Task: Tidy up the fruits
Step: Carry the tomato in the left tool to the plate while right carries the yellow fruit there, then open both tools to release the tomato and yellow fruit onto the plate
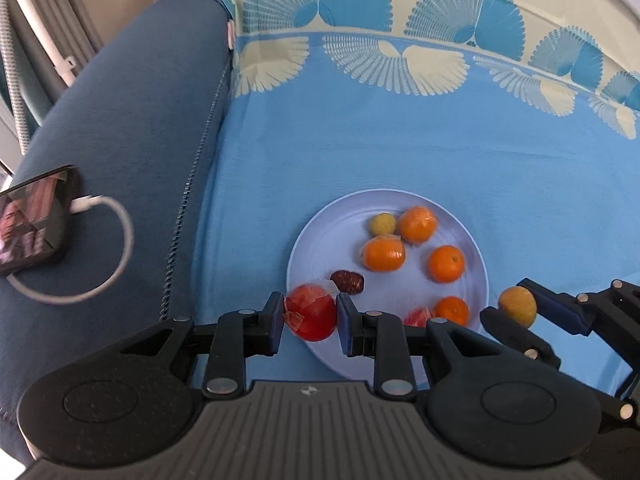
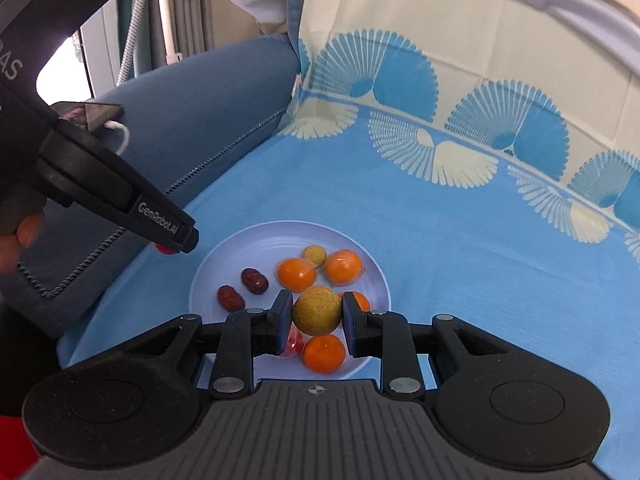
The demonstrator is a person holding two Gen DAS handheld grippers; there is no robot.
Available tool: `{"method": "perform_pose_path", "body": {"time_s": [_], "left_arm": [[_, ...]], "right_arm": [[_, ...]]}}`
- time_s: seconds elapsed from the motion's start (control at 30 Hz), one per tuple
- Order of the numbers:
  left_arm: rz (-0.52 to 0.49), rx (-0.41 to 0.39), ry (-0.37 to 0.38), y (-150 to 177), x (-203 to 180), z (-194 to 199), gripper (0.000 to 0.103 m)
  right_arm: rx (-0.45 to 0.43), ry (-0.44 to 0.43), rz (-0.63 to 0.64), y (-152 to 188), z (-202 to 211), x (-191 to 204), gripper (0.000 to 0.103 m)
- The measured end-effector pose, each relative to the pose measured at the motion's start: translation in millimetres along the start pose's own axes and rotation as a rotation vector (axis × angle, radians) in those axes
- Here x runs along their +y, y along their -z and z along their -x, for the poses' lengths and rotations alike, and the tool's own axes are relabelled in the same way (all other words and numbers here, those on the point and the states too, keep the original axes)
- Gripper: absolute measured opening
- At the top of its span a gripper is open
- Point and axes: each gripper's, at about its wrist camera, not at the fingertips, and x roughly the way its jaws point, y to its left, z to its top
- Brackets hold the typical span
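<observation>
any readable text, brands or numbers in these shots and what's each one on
"GenRobot.AI": white lettering along the side of the left gripper, seen from the right wrist view.
"AS": end of a longer word on that gripper's dark handle body; the rest is cut off at the frame edge.
Phone on the sofa arm: the screen shows a picture, too blurred to read.
No lettering shows on the fruit or plate.

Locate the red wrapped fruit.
In the left wrist view, the red wrapped fruit sits clamped in the left tool, at the plate's near-left rim beside a dark date.
</observation>
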Motion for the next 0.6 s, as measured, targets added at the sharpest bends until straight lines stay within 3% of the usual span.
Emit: {"method": "perform_pose_path", "body": {"time_s": [0.47, 0.5, 0.53, 0.57, 0.6], "left_arm": [[-0.037, 0.083, -0.008, -25, -15, -83, 0.031], [-0.04, 0.078, -0.001, -25, -15, -86, 0.041], [-0.049, 0.072, 0.011, -25, -15, -87, 0.067], [-0.052, 0.059, 0.007, -26, -15, -85, 0.083], [-0.049, 0.039, -0.01, -26, -15, -82, 0.103]], "right_arm": [[0.079, -0.041, 0.024, -4, -79, -12, 0.029], [0.082, -0.05, 0.037, -4, -84, -11, 0.034], [0.088, -0.052, 0.048, -5, -87, -11, 0.056], [0.09, -0.043, 0.063, -6, -88, -9, 0.075], [0.081, -0.029, 0.076, -6, -86, -8, 0.08]]}}
